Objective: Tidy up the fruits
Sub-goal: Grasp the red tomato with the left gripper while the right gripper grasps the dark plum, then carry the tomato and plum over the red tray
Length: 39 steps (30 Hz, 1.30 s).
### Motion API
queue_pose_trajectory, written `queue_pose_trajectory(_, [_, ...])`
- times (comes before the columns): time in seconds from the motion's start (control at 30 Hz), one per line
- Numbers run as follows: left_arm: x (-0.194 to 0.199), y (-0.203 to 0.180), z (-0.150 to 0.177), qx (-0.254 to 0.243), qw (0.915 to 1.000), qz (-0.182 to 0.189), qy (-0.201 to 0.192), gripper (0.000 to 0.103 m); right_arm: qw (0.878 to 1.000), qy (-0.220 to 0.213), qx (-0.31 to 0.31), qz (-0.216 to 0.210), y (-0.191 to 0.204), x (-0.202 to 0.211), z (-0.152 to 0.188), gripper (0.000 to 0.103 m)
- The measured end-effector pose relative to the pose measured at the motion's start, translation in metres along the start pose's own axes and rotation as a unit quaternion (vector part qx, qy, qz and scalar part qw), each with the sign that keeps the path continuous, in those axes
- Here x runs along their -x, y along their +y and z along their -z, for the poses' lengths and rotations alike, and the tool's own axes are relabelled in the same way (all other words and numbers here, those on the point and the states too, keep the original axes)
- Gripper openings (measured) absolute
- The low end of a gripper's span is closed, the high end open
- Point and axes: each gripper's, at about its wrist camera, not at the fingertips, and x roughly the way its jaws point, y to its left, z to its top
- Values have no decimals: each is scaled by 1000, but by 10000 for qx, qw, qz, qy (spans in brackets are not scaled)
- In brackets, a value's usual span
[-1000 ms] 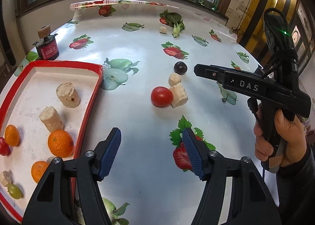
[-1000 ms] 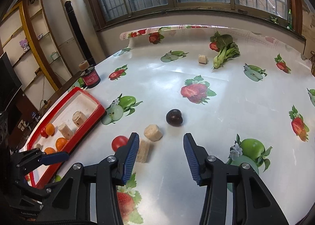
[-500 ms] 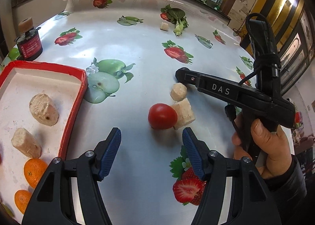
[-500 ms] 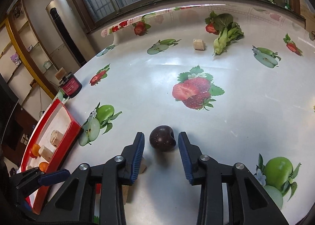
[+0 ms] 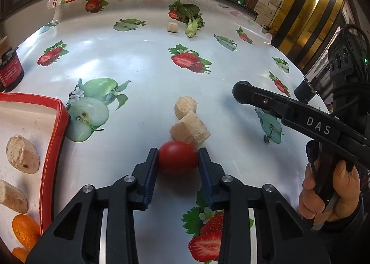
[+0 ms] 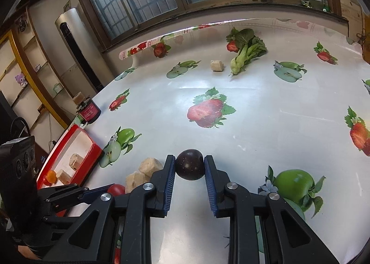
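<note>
Glossy white oilcloth printed with strawberries and green apples covered the table (image 5: 143, 60), which ran up to a wall of barred windows. Two pale, rough-cut chunks (image 5: 189, 128) lay touching each other near the middle; the nearer chunk rested against the far side of the tomato (image 5: 178, 156) and stood just beside the left gripper's right-hand fingertip. A third chunk (image 6: 217, 65) sat far off, next to a leafy green vegetable (image 6: 246, 52). A dark jar with a red label (image 6: 89, 111) stood near the far corner of the red-rimmed tray (image 5: 54, 144). The tray held more pale chunks and small oranges (image 5: 24, 231) on a white floor.

The left gripper (image 5: 178, 162) had its jaws closing, with the blue pads pressed on both sides of the tomato, which sat on the table just right of the tray. The tomato was red, smooth and round.

The right gripper (image 6: 189, 167) was clamped on the plum (image 6: 190, 167), its pads touching both flanks. The plum rested on the table beyond the two chunks, near the tomato. It was dark purple, nearly black, round, with fine pale speckles. A hand (image 5: 330, 192) held the right gripper's handle.
</note>
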Motion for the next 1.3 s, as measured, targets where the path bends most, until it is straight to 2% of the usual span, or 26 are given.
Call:
queue_pose_trajectory(0.17, [14,2,8,76,10000,37,-48,31,10000,-50,-20,1,1,17,6,26])
queue_pose_trajectory(0.83, [91,23,44,211,9975,-488,-474,32,9992,-188,297,-205,55,54,26,26])
queue_pose_trajectory(1.3, [128,61,60,516,9932,-784,-688,32,9971,-134,605,-437,104,52,30,26])
